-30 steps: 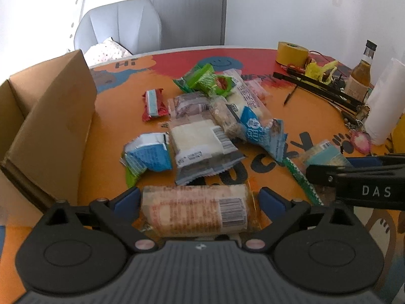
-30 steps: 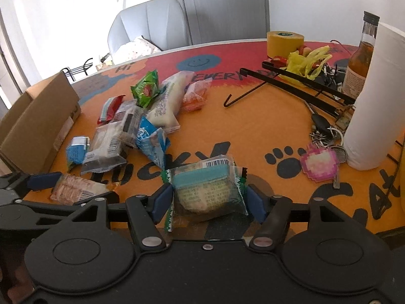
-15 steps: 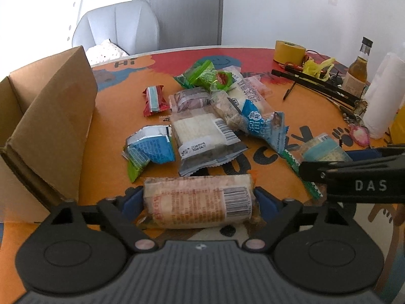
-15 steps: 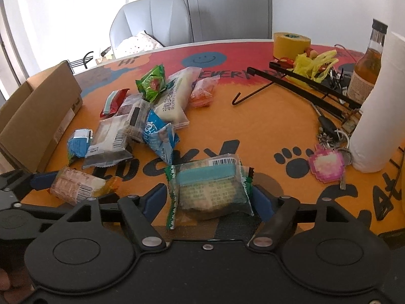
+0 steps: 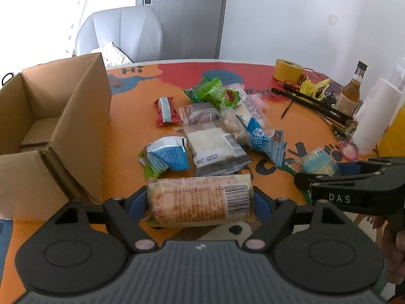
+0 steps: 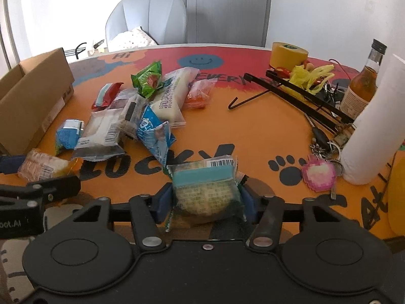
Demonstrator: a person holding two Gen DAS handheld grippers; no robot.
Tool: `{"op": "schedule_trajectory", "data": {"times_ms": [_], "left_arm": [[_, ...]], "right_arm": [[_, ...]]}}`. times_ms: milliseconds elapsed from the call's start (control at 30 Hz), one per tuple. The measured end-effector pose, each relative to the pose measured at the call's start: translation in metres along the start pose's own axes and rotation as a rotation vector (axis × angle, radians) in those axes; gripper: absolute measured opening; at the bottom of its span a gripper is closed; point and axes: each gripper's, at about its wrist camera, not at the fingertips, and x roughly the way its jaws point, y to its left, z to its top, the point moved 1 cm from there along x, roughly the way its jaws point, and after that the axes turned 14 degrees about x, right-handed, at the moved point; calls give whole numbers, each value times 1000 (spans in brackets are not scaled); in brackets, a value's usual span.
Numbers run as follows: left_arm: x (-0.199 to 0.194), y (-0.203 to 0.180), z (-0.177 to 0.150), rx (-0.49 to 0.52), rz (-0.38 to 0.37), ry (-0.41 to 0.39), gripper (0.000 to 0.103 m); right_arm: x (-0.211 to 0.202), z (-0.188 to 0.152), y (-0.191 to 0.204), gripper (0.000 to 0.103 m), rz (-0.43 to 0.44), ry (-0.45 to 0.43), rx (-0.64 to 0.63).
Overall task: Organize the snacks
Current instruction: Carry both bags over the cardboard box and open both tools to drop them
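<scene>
1. The open brown cardboard box point(image 5: 50, 126) stands at the left of the orange printed bench point(image 6: 253, 131); the part of its inside that shows holds no snacks.
2. The left tool point(image 5: 200, 202) grips a long pinkish-orange wrapped snack bar point(image 5: 200, 202) by its ends, just right of the box.
3. The right tool point(image 6: 205, 200) clamps a clear-wrapped snack with a teal band point(image 6: 205, 190).
4. Since a second ago both snacks have risen off the bench, and the box interior has come into view.
5. The loose pile of snack packets point(image 5: 217, 131) stays mid-bench.
</scene>
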Motion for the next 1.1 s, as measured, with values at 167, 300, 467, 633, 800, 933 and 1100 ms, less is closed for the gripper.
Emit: {"op": "schedule_trajectory", "data": {"times_ms": [167, 300, 467, 633, 800, 933, 1100], "left_arm": [[-9, 4, 2, -5, 3, -19, 82], [-21, 5, 7, -4, -4, -55, 82], [-37, 8, 16, 7, -11, -91, 82], [-52, 17, 24, 7, -15, -118, 82], [-66, 31, 30, -3, -1, -139, 82], [-77, 49, 33, -21, 14, -156, 82], [-86, 74, 33, -57, 57, -158, 82]], "right_arm": [[-19, 2, 0, 53, 19, -33, 37], [-35, 6, 5, 53, 23, -68, 35], [-51, 12, 14, 53, 43, -102, 42], [-63, 18, 28, 53, 69, -131, 43], [-70, 22, 44, 53, 112, -156, 47], [-73, 28, 63, 53, 153, -176, 35], [-75, 35, 87, 53, 200, -190, 16]]}}
